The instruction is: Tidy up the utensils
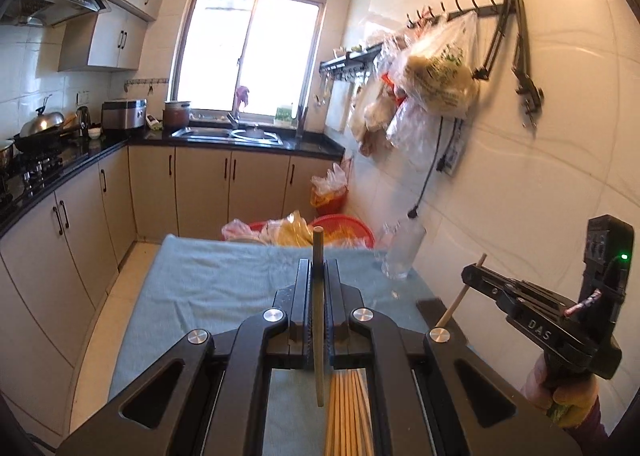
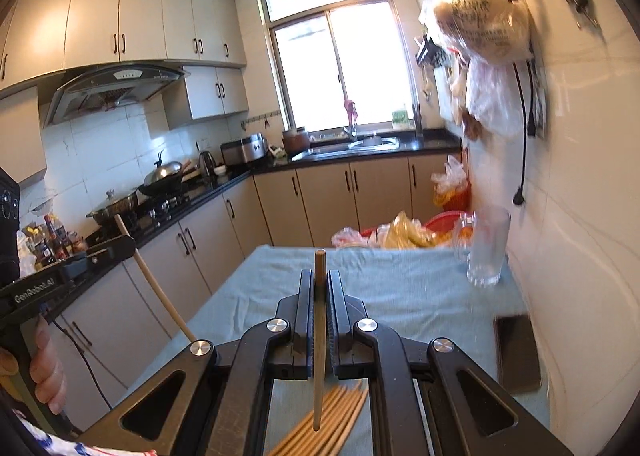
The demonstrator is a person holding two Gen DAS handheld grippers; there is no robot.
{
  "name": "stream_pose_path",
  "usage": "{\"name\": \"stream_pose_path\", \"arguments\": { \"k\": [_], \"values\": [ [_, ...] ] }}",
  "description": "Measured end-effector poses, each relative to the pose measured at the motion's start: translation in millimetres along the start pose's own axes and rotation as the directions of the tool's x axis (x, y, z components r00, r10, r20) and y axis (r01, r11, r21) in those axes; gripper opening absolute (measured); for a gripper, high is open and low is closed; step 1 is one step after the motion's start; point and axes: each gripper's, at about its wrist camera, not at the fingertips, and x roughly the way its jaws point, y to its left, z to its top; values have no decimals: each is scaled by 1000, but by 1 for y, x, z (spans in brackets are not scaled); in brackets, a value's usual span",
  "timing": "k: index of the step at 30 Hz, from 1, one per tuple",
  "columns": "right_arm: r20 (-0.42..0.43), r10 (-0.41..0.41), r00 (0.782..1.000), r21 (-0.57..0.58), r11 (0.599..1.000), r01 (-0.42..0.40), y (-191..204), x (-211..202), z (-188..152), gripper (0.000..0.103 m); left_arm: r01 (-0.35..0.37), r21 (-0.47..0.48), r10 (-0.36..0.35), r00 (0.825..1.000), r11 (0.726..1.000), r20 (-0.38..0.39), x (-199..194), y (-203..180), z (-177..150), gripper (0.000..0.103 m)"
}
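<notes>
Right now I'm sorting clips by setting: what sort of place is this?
A home kitchen, most likely: a range hood above a gas stove with pans, and a sink under the window.

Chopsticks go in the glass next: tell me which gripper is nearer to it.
Right. The right gripper is on the glass's side of the table, its chopstick clamped. The left gripper, holding another chopstick, sits farther away, on the stove side.
</notes>
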Motion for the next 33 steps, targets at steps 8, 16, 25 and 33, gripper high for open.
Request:
{"name": "stream_pose_path", "arguments": {
  "k": [8,16,25,33],
  "values": [
    [93,2,996,26,1000,-4,3,21,57,6,1,-41,0,1000,999,26,46,2,45,5],
    [84,-47,995,38,998,44,1,73,63,6,-55,-29,54,998,998,-28,118,3,51,5],
    [-134,-68,989,70,994,78,-26,154,12,6,-50,-86,32,979,995,-202,175,26,12,5],
    [-163,-66,984,102,991,84,-40,170,7,12,-67,-74,51,978,995,-201,171,27,9,15]
  ]
}}
